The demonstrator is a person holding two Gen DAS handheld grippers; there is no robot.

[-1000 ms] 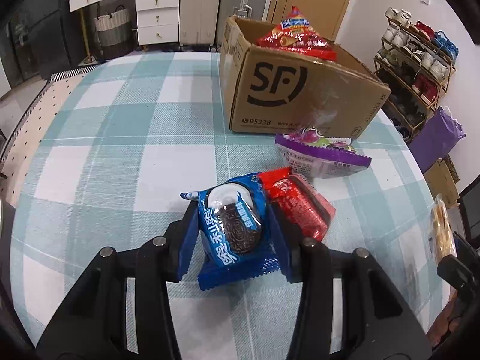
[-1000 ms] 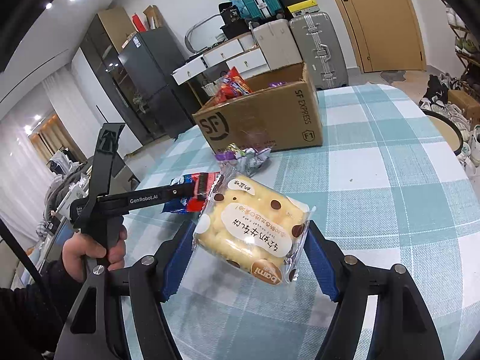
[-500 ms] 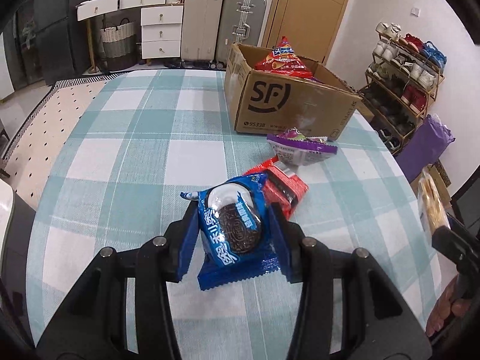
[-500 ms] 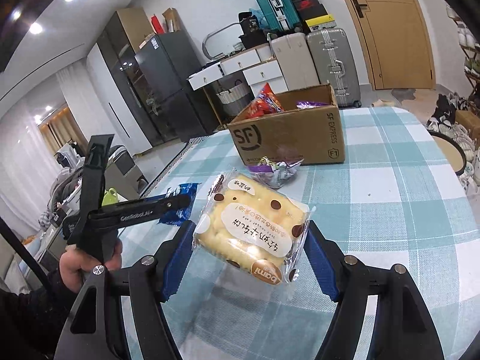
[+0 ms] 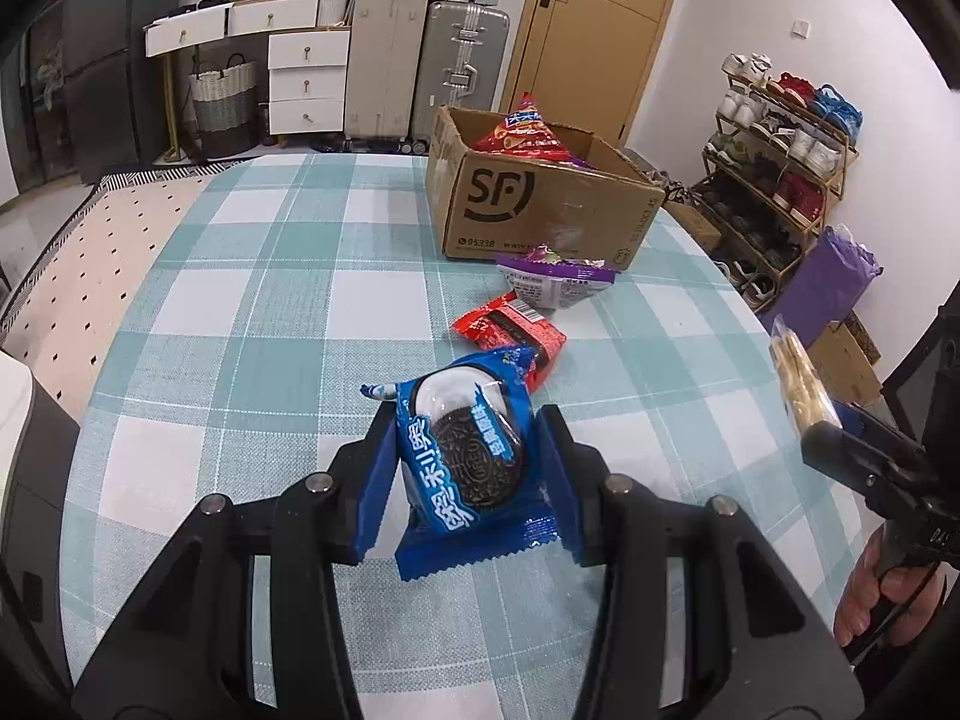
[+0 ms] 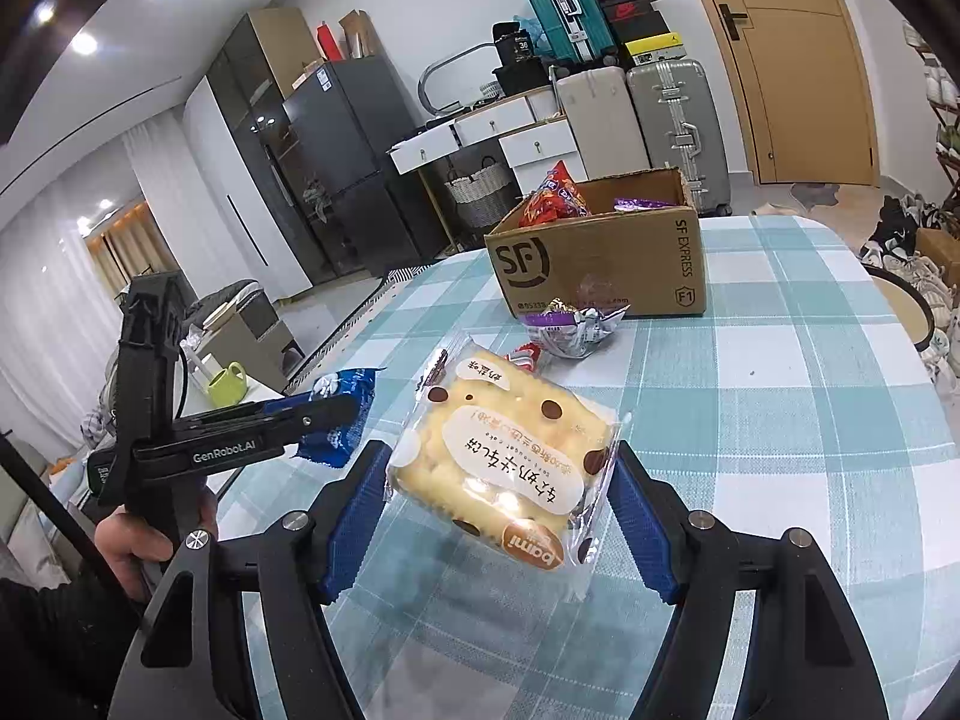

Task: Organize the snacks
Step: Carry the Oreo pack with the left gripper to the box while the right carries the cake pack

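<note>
My left gripper (image 5: 468,468) is shut on a blue Oreo packet (image 5: 465,450) and holds it above the checked table (image 5: 252,312). My right gripper (image 6: 498,492) is shut on a yellow cracker packet (image 6: 504,456), also held above the table. The cracker packet shows edge-on in the left wrist view (image 5: 798,378); the Oreo packet shows in the right wrist view (image 6: 342,414). An open SF cardboard box (image 5: 540,210) stands at the far side and holds a red chip bag (image 5: 528,135). A purple snack packet (image 5: 558,279) and a red snack packet (image 5: 510,336) lie in front of it.
The table's edges curve away at left and right. Beyond it stand suitcases (image 5: 420,72), white drawers (image 5: 306,78), a shoe rack (image 5: 786,150) and a purple bag (image 5: 828,288). A fridge (image 6: 336,162) stands at the far left.
Both grippers have risen and pulled back from the box with their packets held. The box and the two loose packets look farther away.
</note>
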